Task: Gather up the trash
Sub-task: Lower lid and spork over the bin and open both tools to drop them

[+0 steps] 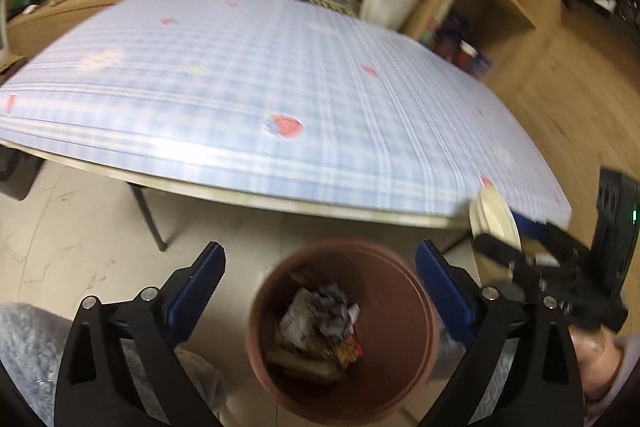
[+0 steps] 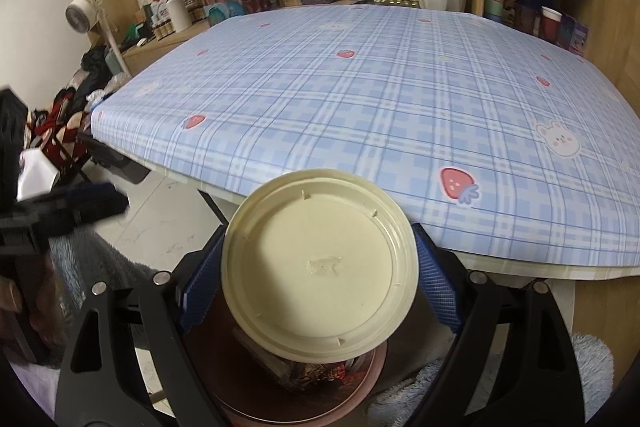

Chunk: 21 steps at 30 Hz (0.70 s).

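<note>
Beside the brown bin [image 1: 340, 331], just off the desk [image 2: 380, 99] edge, we carry the cream plate [image 2: 320, 267] clamped by its rim between the right tongs [image 2: 318, 273], face toward the camera. We judge it is held above the bin so leftovers fall onto the crumpled wrappers [image 1: 320, 319] already inside. Our left tongs [image 1: 320, 291] hover over the bin mouth, spread wide and empty, pointing downward. Near the bin's right side, the right tongs come in level, plate tilted on edge.

Bin [image 2: 248, 379] contents perhaps lid-hidden [image 2: 320, 277].
</note>
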Each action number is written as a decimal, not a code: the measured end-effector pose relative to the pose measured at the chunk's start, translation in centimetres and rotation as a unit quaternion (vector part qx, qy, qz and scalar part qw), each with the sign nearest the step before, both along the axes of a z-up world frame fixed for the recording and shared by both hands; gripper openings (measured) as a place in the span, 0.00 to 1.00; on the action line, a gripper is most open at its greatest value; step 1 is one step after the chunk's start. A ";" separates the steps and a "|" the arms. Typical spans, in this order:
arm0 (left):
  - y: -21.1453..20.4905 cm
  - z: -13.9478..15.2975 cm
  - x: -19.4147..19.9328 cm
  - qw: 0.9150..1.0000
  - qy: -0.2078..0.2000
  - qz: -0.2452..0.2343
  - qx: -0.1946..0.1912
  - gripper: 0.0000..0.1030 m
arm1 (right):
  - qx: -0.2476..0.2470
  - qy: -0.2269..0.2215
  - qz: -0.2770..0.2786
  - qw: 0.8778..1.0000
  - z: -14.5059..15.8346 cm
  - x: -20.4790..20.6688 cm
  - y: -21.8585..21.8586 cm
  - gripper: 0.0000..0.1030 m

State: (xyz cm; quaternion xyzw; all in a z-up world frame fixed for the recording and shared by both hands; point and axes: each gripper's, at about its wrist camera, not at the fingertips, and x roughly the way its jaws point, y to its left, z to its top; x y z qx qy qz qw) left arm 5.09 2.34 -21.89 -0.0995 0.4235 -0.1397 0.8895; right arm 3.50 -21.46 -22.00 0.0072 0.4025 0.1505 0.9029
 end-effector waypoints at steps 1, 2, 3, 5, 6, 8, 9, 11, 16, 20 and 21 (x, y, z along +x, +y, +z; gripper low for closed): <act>0.3 0.2 0.0 1.000 -0.005 0.009 0.003 0.92 | -0.006 0.000 0.006 1.000 -0.1 -0.1 0.4 0.84; 0.5 0.4 0.0 1.000 -0.011 0.017 0.007 0.93 | -0.012 0.000 0.012 1.000 -0.2 -0.1 0.7 0.84; 0.7 0.6 0.0 1.000 -0.014 0.021 0.010 0.93 | -0.018 0.000 0.019 1.000 -0.3 -0.2 1.1 0.84; 0.9 0.9 0.1 0.999 -0.020 0.029 0.016 0.93 | -0.029 0.000 0.031 0.999 -0.5 -0.3 1.8 0.84; 1.1 1.0 0.0 0.999 -0.022 0.033 0.017 0.93 | -0.036 0.000 0.038 0.999 -0.6 -0.4 2.2 0.84; 1.2 1.2 -0.1 0.999 -0.025 0.038 0.019 0.93 | -0.045 0.002 0.048 0.998 -0.8 -0.4 2.8 0.84; 1.3 1.3 -0.2 0.999 -0.025 0.040 0.020 0.93 | -0.050 0.003 0.053 0.997 -0.9 -0.5 3.1 0.84; 1.5 1.2 -0.2 0.999 -0.023 0.044 0.020 0.94 | -0.057 0.005 0.060 0.997 -1.1 -0.5 3.6 0.85; 1.7 0.9 -0.2 0.998 -0.021 0.049 0.019 0.94 | -0.063 0.016 0.076 0.995 -1.7 -0.5 4.2 0.85; 1.8 0.8 -0.2 0.998 -0.017 0.050 0.021 0.94 | -0.061 0.024 0.094 0.993 -2.0 -0.6 4.7 0.87; 1.7 0.7 -0.2 0.998 -0.017 0.050 0.021 0.94 | -0.061 0.025 0.100 0.993 -2.0 -0.6 5.0 0.89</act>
